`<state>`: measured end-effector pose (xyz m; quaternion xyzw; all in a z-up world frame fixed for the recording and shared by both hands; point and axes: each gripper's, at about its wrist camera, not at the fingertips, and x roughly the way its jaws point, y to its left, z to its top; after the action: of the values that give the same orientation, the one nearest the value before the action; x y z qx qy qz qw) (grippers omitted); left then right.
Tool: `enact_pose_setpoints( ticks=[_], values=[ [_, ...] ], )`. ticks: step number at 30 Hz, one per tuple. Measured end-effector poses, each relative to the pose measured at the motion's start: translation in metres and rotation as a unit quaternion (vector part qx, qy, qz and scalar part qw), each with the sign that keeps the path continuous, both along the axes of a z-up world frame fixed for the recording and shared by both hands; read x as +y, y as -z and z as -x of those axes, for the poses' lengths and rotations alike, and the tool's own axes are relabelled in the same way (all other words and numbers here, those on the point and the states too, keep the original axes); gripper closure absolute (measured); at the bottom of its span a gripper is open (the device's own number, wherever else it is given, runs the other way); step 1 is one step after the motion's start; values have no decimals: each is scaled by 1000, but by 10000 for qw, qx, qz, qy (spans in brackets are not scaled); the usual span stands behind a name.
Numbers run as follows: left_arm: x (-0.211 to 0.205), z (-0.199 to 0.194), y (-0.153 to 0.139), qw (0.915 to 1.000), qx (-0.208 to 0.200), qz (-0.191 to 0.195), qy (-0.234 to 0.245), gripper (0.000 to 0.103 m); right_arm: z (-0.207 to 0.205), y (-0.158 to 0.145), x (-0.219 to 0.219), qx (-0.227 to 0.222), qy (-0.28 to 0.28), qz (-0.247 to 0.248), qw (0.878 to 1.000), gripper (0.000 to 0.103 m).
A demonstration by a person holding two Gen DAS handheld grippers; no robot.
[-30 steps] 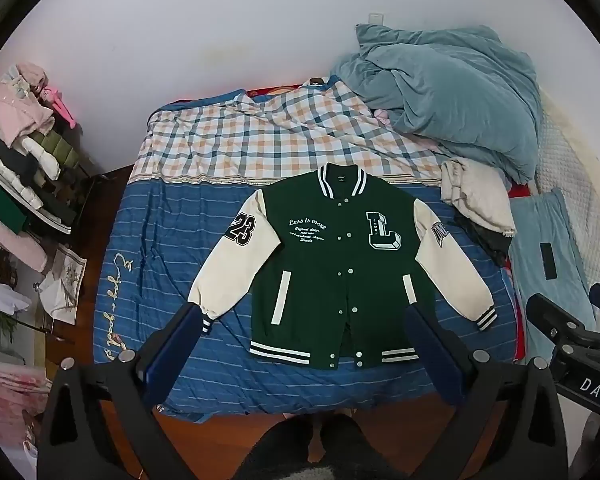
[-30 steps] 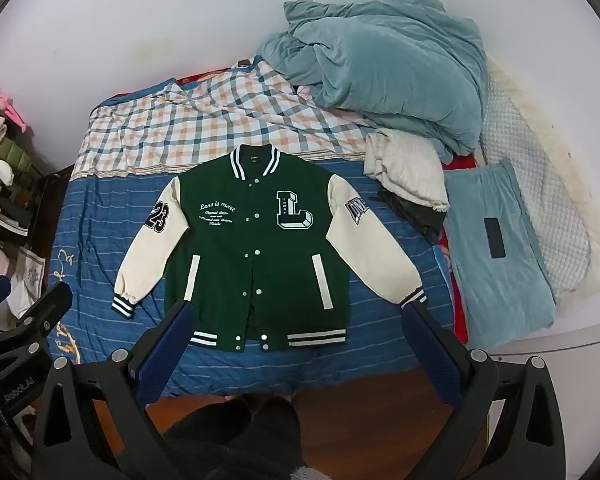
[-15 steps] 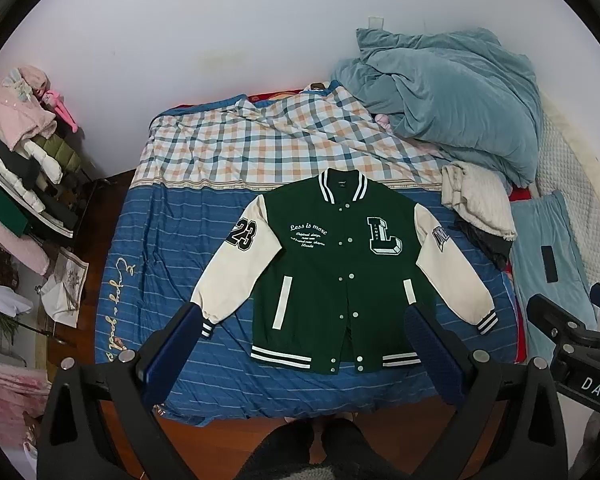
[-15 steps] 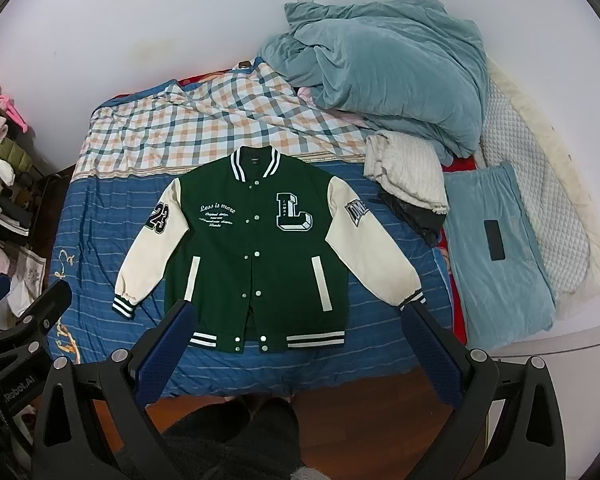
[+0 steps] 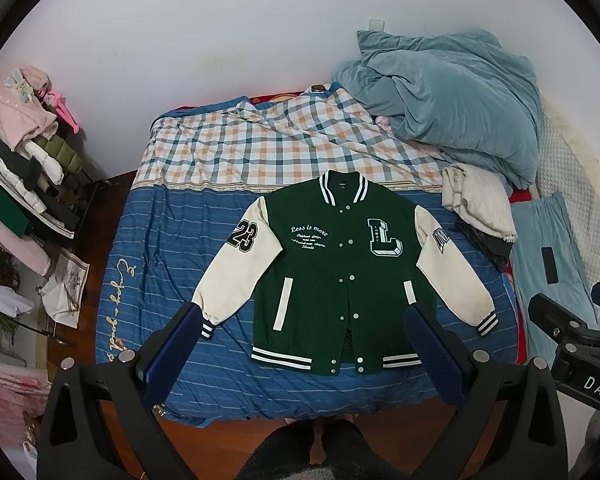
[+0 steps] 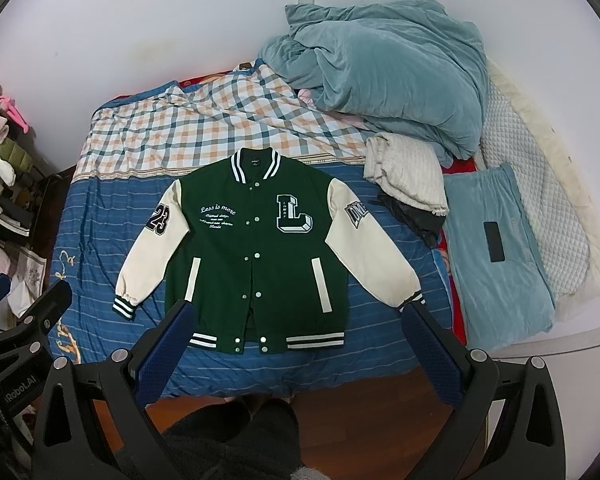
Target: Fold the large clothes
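Observation:
A green varsity jacket with cream sleeves lies flat, front up and buttoned, on the blue striped bedspread; it also shows in the right wrist view. Both sleeves spread out to the sides. My left gripper is open and empty, held well above the jacket's hem. My right gripper is open and empty too, high above the hem. Neither touches the cloth.
A plaid sheet covers the bed's far half. A teal duvet heap and a cream folded cloth lie at the far right. A light blue pillow with a black phone lies right. A clothes rack stands left. Wooden floor is in front.
Both grippers have drifted slightly; the jacket sits a little lower in the left view and a little higher in the right view. Jaws stay open. The jacket has not moved.

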<state>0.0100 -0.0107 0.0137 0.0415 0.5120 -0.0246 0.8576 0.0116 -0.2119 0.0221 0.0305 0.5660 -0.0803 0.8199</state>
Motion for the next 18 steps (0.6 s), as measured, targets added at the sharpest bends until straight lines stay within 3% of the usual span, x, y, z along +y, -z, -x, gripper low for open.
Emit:
enact_pose_setpoints(
  ticks=[18],
  values=[
    [-3,-3,-7,10000,-47,-40,-6,0,1,-1,1,-7,8,-3,10000,0]
  ],
)
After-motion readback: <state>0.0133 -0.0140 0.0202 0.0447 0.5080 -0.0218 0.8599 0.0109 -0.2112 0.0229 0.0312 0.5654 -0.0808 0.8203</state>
